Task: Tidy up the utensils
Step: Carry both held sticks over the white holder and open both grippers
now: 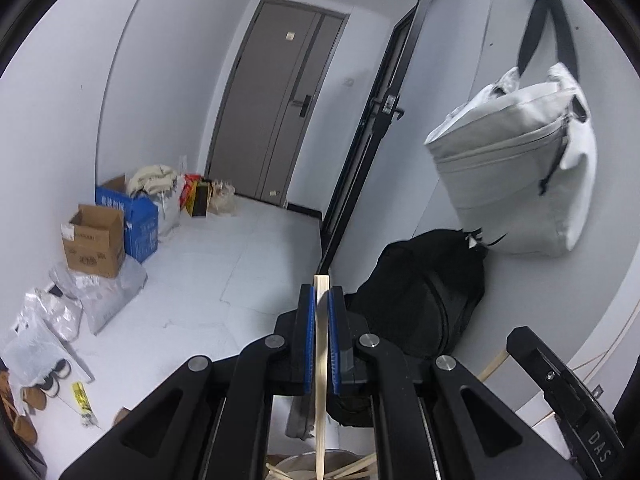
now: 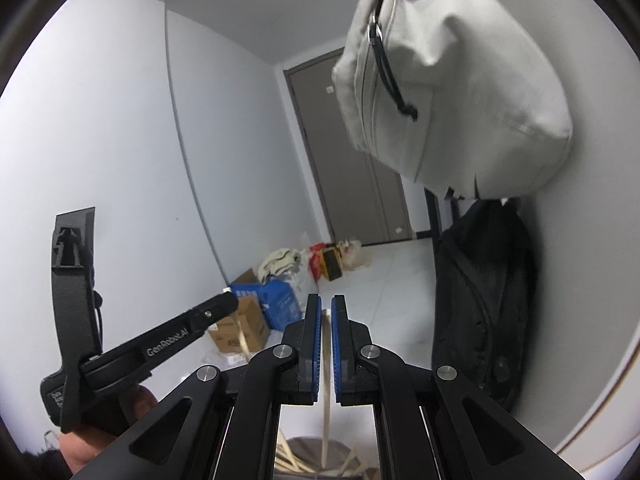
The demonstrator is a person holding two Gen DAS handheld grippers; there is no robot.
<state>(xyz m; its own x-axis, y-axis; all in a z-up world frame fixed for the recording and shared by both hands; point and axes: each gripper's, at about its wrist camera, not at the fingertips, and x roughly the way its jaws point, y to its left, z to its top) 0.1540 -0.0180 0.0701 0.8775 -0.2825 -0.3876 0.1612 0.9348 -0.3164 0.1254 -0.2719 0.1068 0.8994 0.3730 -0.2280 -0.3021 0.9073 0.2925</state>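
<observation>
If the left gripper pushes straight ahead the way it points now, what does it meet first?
Probably the black door frame, with the black bag just to its right. The left gripper holds a chopstick; depth is unclear.

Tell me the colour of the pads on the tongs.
Blue pads on black tongs, clearest in the left wrist view, gripping a pale wooden chopstick.

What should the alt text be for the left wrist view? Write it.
The left tool grips a pale chopstick upright, above a container holding more chopsticks. Behind it, a black bag sits on the floor, a grey bag hangs on the wall, and boxes stand near a grey door.
</observation>
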